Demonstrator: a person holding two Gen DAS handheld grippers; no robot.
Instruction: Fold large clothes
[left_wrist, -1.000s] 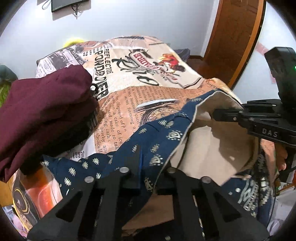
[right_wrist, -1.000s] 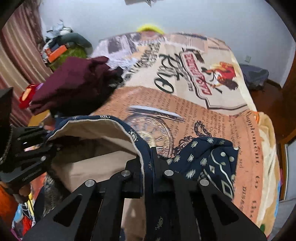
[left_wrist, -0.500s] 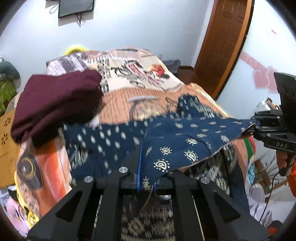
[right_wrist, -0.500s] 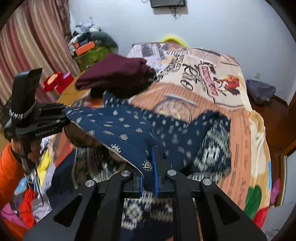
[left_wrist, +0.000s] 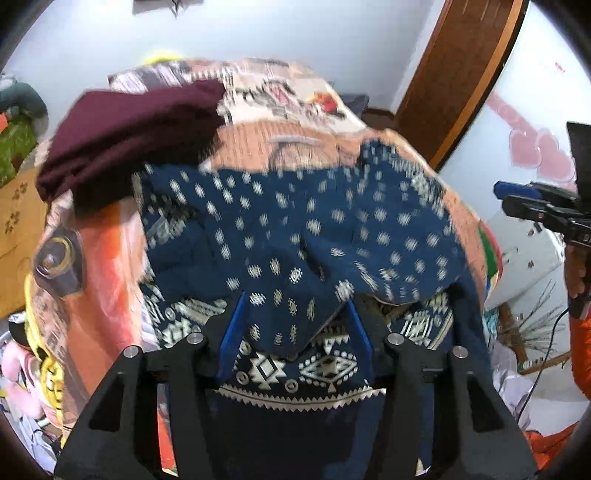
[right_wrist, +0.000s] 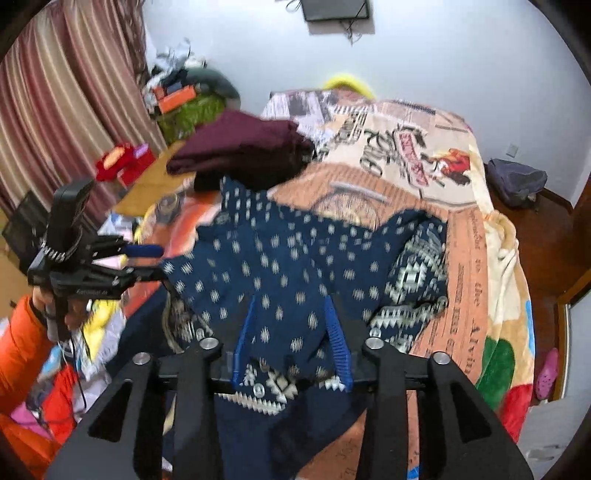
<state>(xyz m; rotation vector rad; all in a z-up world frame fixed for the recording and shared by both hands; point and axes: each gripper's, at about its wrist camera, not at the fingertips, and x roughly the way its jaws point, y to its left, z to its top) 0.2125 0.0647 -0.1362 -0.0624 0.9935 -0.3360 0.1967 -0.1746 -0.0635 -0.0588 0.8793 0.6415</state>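
A large navy garment (left_wrist: 295, 229) with small white motifs and a patterned border lies spread across the near end of the bed; it also shows in the right wrist view (right_wrist: 295, 266). My left gripper (left_wrist: 295, 332) is open, its blue-padded fingers (left_wrist: 231, 332) apart over a loose corner of the fabric. My right gripper (right_wrist: 291, 339) is open too, fingers (right_wrist: 336, 339) apart above the fabric. Each gripper shows in the other's view: the right one (left_wrist: 524, 199) at the right, the left one (right_wrist: 147, 262) at the left.
A folded maroon garment (left_wrist: 129, 136) sits on the bed's far left (right_wrist: 243, 144). The bed has a printed orange and cream blanket (right_wrist: 469, 266). A wooden door (left_wrist: 458, 74) is at the right. Clutter and a striped curtain (right_wrist: 66, 96) are at the left.
Both grippers have opened and let go of the navy garment's edge. The lifted layer has dropped flat over the rest of the garment, and both grippers have drawn back.
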